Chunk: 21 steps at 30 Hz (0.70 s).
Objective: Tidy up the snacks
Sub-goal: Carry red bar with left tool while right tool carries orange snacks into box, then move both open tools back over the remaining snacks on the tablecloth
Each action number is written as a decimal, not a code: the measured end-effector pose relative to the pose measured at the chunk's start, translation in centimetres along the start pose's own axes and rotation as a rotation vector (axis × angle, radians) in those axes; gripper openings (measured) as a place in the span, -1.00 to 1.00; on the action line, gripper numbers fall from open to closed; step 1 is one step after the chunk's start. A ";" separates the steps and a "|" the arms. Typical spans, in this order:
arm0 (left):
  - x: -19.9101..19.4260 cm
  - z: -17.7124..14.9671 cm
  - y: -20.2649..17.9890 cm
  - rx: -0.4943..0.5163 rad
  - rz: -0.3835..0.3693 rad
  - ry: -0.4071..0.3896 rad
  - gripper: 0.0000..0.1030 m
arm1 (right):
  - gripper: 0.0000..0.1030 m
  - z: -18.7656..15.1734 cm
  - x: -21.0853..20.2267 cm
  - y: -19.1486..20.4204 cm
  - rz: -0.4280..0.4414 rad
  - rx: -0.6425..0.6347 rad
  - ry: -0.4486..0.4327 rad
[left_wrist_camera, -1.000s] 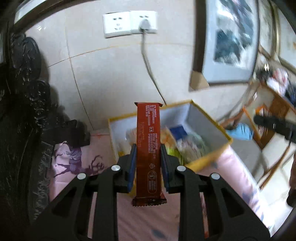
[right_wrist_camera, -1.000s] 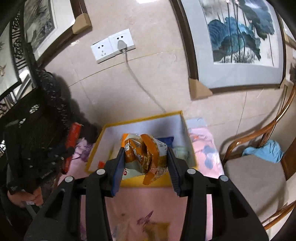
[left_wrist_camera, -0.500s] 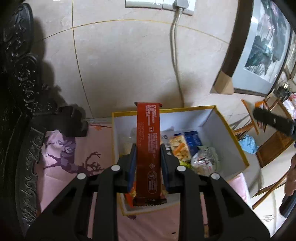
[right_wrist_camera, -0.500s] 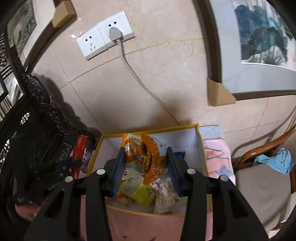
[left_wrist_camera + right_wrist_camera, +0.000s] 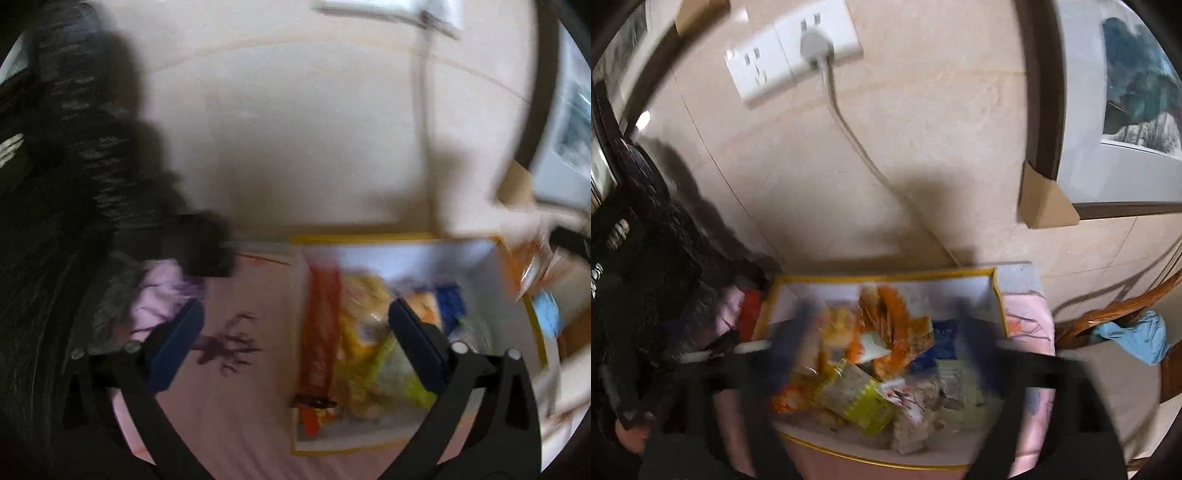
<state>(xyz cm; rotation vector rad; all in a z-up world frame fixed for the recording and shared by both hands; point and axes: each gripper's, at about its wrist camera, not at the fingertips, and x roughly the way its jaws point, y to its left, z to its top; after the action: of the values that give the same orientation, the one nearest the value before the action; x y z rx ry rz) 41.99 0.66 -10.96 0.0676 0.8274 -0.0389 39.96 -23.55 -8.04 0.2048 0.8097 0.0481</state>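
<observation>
Two grippers: left (image 5: 293, 338), right (image 5: 886, 354), jaws opening, gripping nothing.
One box (image 5: 406, 253): full of snacks.
One red bar (image 5: 319, 325): loose between left fingers (image 5: 177, 343), in box.

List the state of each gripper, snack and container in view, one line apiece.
left gripper: jaws opening, nothing pressed between the pads.
right gripper: jaws opening, blurred.
red bar: released, lying in the box.
orange packet: released, atop the pile.
box: open, holding mixed snacks.
wall plug: plugged in.
</observation>
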 end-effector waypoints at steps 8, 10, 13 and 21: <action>-1.9 -1.2 1.2 -0.026 -0.050 0.062 0.96 | 0.97 -2.2 -4.9 -0.1 -0.036 -0.047 -0.009; -3.0 -1.5 0.7 -0.007 -0.070 0.063 0.96 | 0.97 -3.3 -6.6 0.4 -0.053 -0.084 -0.007; -5.3 -1.8 -0.5 0.033 -0.091 0.031 0.96 | 0.97 -4.7 -8.9 1.2 -0.064 -0.131 -0.010; -11.0 -12.2 -1.0 0.169 -0.125 0.013 0.96 | 0.97 -20.7 -15.6 -0.6 0.037 0.007 0.063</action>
<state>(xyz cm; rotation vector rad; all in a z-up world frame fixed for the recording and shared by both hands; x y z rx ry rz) 25.59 0.63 -11.14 0.1758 0.8391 -0.2269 14.20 -22.66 -10.98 0.2262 0.8689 0.0868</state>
